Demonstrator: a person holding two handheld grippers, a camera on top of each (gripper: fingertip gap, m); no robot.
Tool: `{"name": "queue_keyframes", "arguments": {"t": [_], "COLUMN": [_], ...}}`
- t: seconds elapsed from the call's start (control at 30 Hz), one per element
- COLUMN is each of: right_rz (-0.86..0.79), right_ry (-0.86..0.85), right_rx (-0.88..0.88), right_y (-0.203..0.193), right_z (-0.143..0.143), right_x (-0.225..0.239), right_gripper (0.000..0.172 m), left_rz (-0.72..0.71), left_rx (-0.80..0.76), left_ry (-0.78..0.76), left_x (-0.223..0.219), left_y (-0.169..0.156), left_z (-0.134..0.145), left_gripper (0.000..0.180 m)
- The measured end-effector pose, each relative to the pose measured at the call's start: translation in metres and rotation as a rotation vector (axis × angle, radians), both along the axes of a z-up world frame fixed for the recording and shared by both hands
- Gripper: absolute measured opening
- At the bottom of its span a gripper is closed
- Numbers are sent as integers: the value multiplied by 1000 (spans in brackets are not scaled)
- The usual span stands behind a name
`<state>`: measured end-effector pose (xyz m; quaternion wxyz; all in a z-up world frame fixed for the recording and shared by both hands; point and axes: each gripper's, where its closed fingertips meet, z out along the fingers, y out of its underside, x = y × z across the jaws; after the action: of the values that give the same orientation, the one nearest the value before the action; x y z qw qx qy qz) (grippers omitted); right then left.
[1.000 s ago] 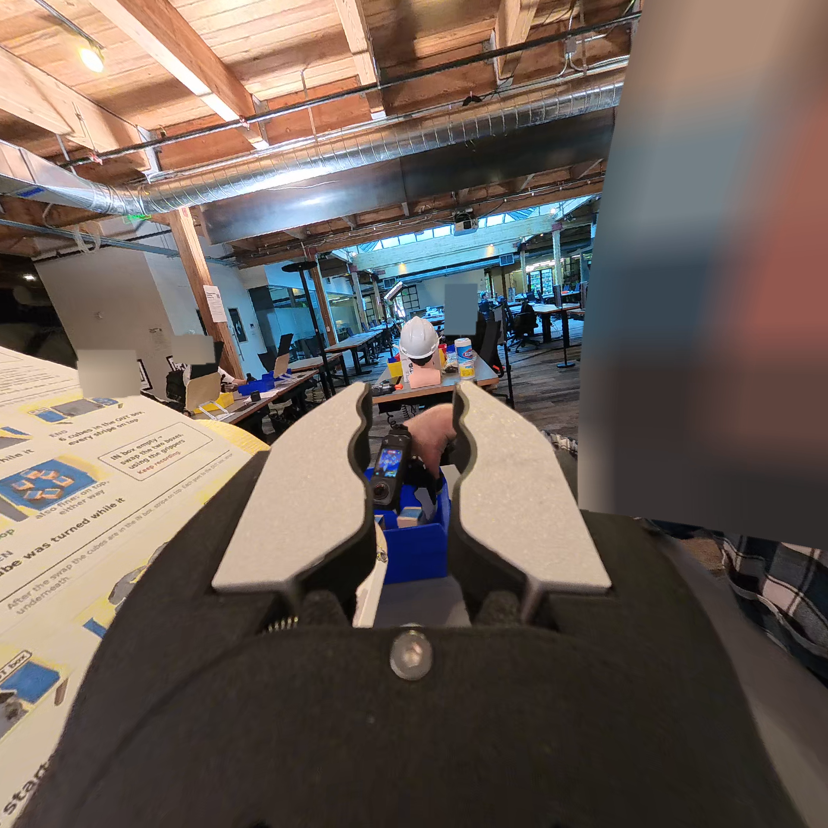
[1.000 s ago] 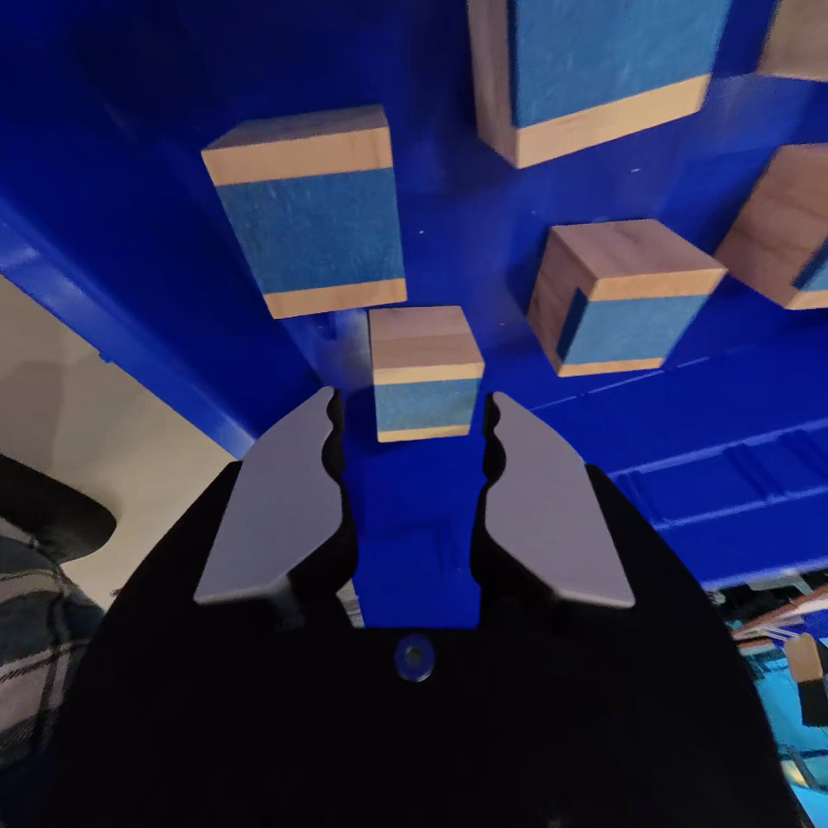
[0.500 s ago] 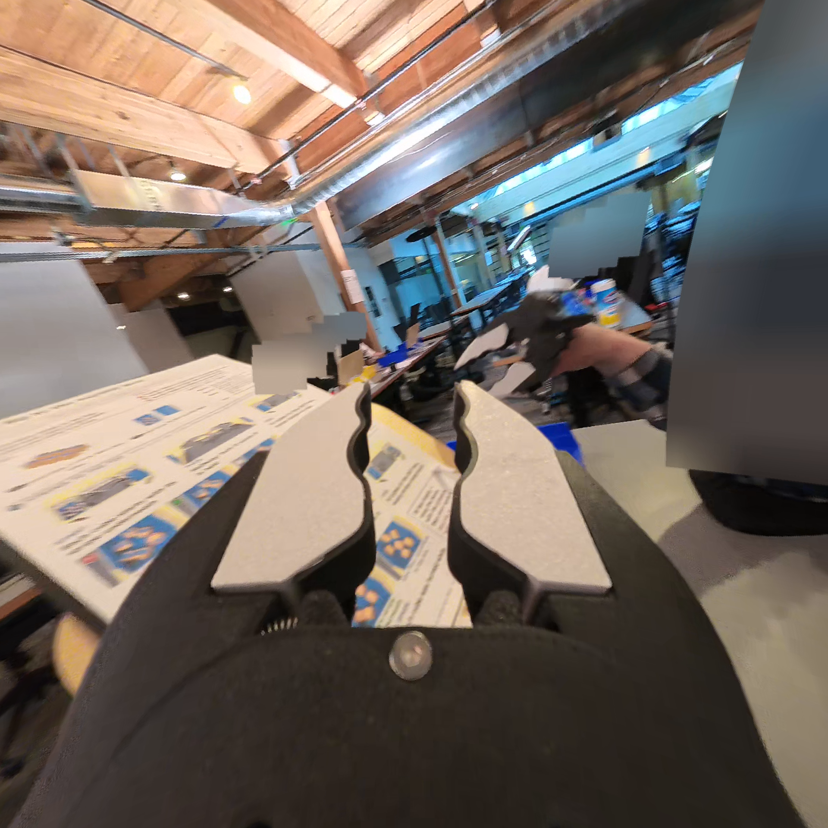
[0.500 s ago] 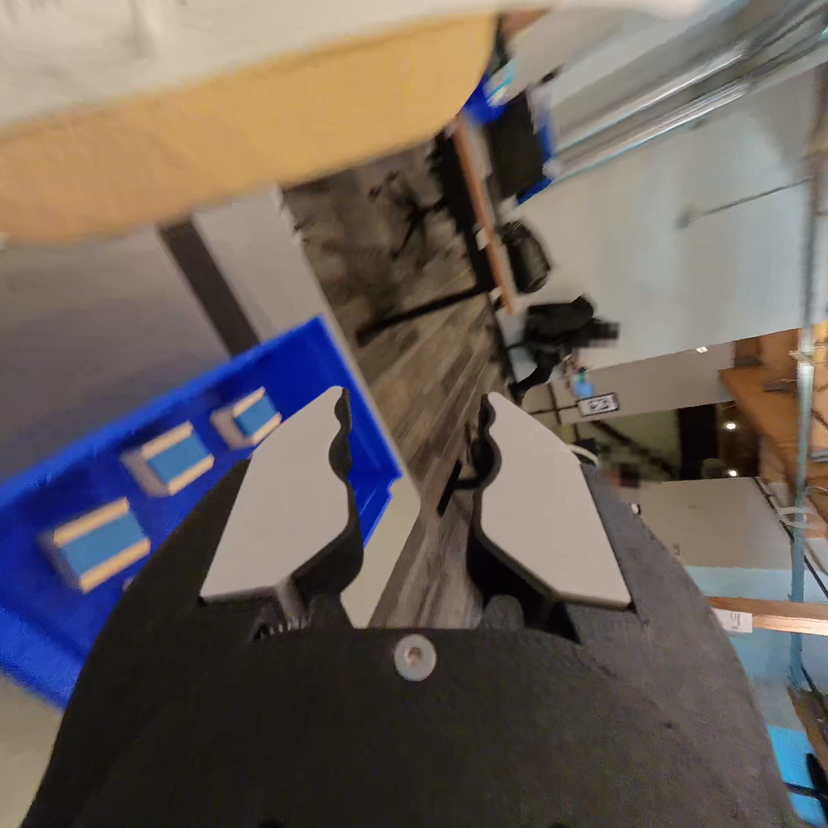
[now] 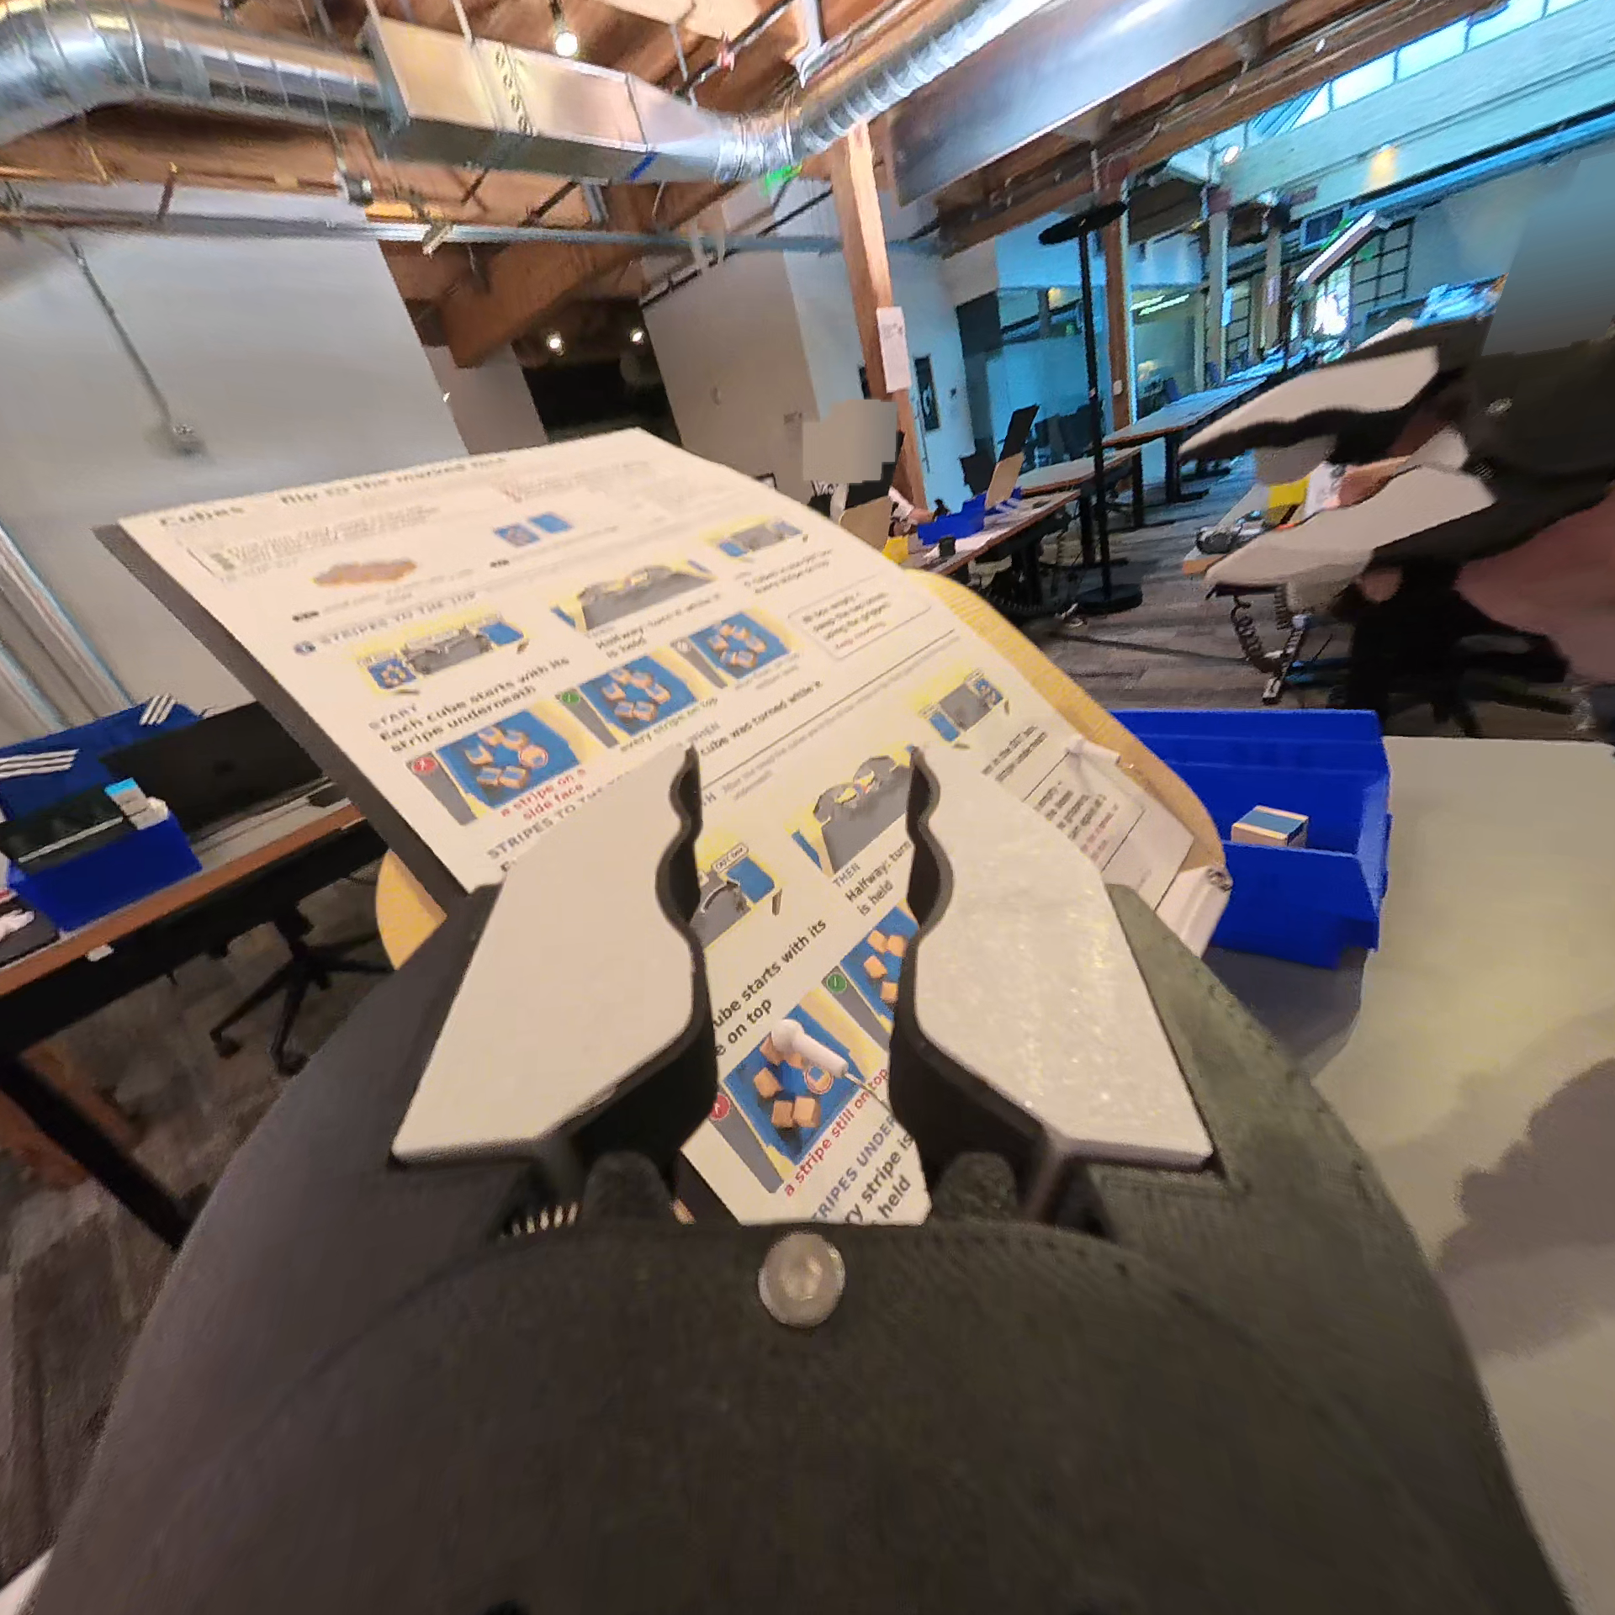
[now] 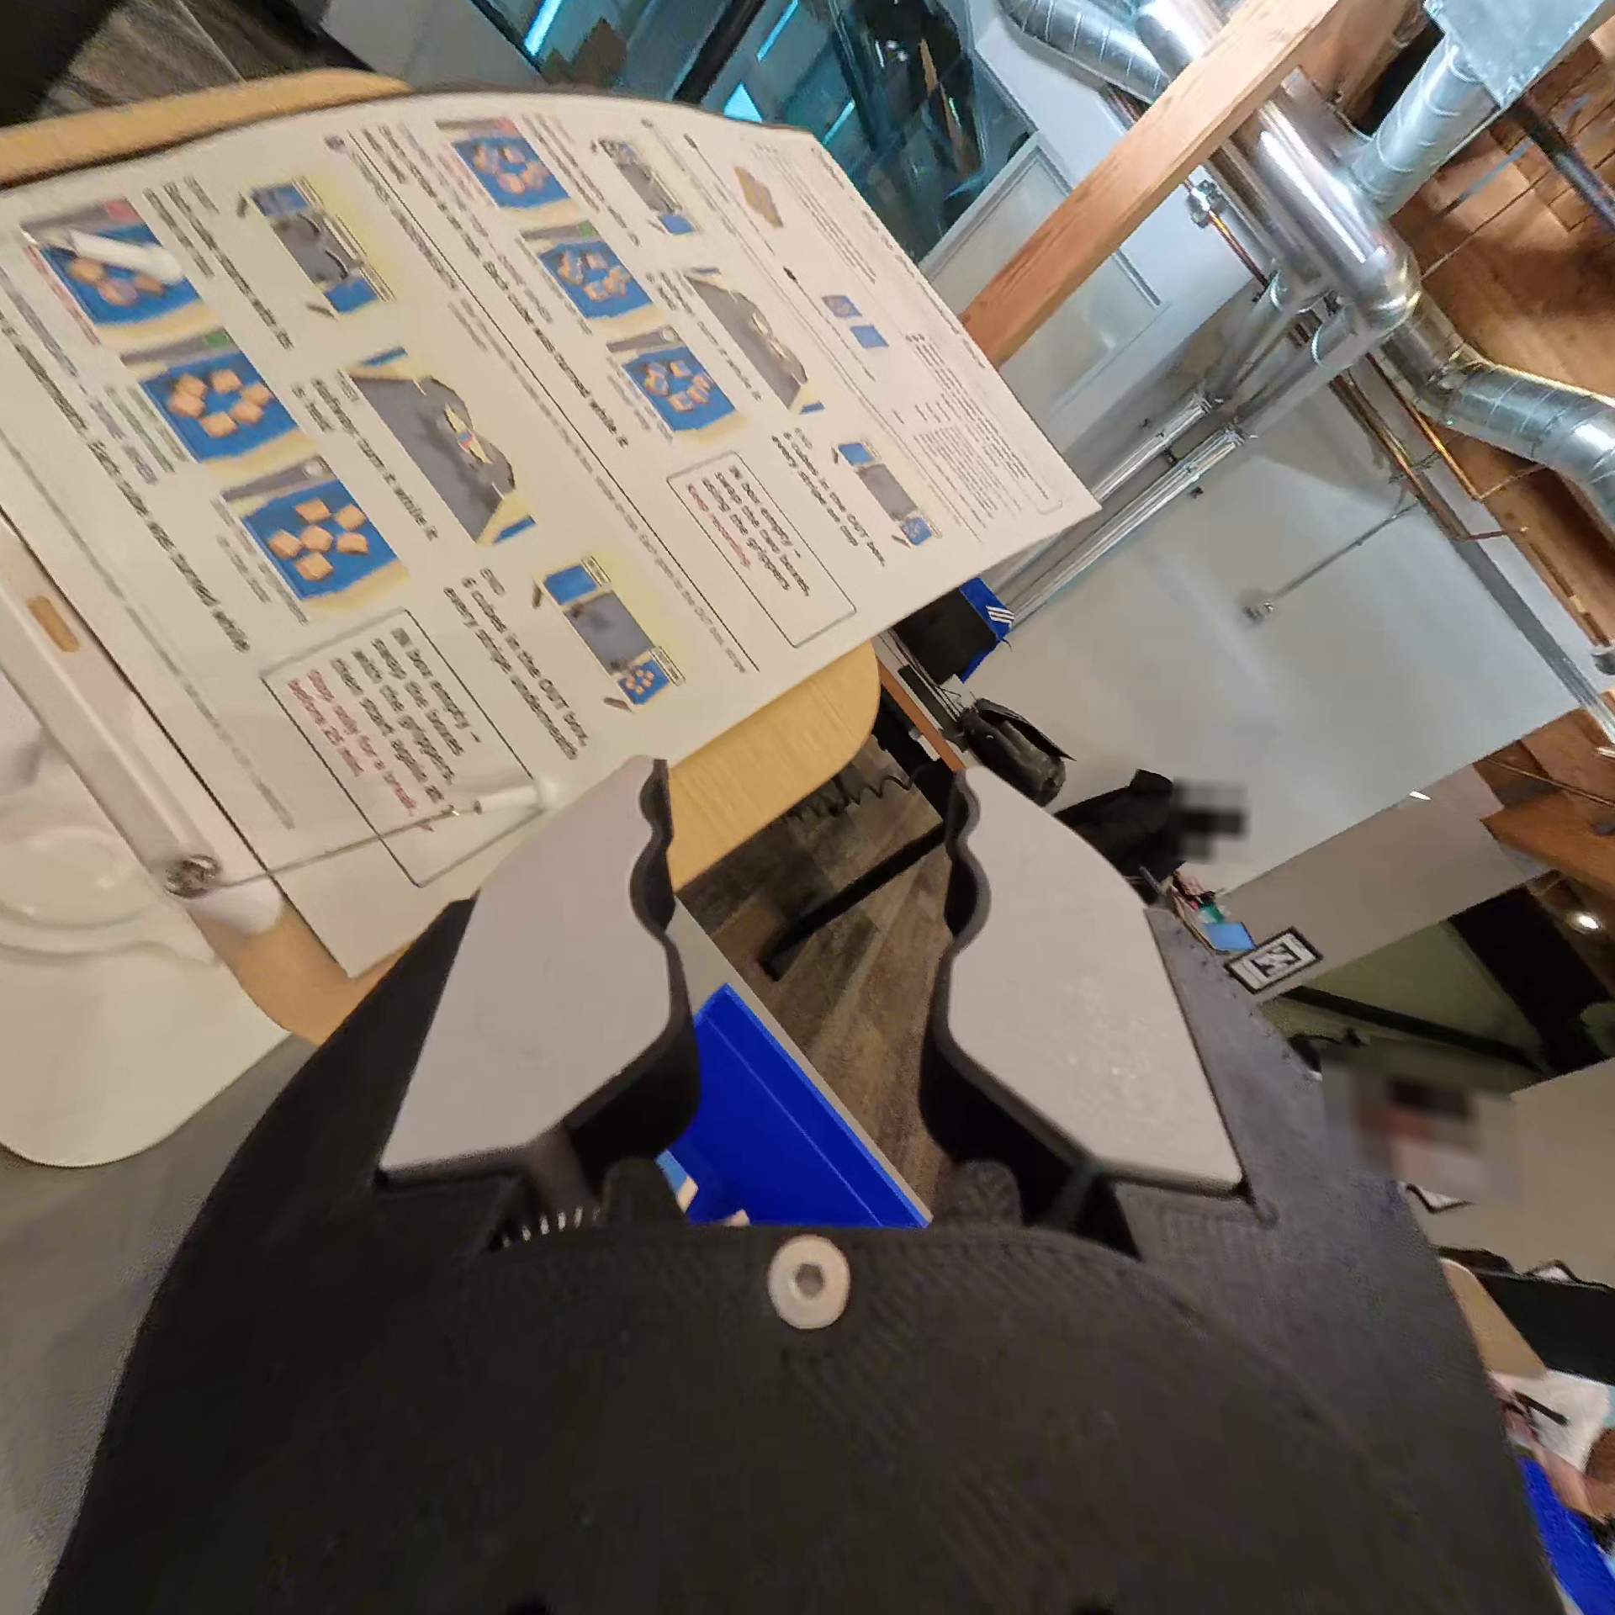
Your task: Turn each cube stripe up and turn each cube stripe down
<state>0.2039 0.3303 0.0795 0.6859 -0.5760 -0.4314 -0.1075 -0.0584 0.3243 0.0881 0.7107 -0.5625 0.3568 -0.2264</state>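
In the left wrist view my left gripper (image 5: 800, 769) is open and holds nothing. It points at a tilted printed instruction board (image 5: 542, 612). To the right a blue bin (image 5: 1293, 891) stands on the grey table (image 5: 1503, 918), with one wooden cube with a blue stripe (image 5: 1269, 826) showing inside. My right gripper (image 5: 1206, 511) hangs in the air above the bin, jaws apart and empty. In the right wrist view my right gripper (image 6: 806, 786) is open and empty and rolled to one side, with a corner of the blue bin (image 6: 769, 1127) below its fingers.
The instruction board (image 6: 454, 419) rests on a white stand (image 6: 96, 1005) over a round wooden tabletop (image 6: 769, 752). Other desks with blue bins (image 5: 96, 856), chairs and wood floor lie beyond. A person's hand (image 5: 1538, 577) holds the right gripper.
My right gripper left the inside of the blue bin, where it faced the cubes, and rose into the air, still open and empty. My left gripper swung left to the board and its jaws widened.
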Motion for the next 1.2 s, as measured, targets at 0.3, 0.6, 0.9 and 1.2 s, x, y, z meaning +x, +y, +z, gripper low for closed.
{"name": "queue_keyframes", "arguments": {"t": [0.3,0.6,0.9,1.2], "right_rz": [-25,-106,-298,-345], "right_ry": [164,226,235,456], "right_rx": [14,-34,35,2], "right_y": [1,21,45,63], "right_z": [15,-1,-11,-17], "right_x": [-2,14,54,90], "right_gripper": [58,63,62,68], "left_rz": [183,242,336,410], "left_rx": [84,23,-13,2], "left_ry": [118,91,116,95], "left_x": [-1,-26,-50,-74], "left_y": [-1,-1,11,28], "left_z": [-4,-13,-32,-38], "left_gripper": [43,44,44,38]}}
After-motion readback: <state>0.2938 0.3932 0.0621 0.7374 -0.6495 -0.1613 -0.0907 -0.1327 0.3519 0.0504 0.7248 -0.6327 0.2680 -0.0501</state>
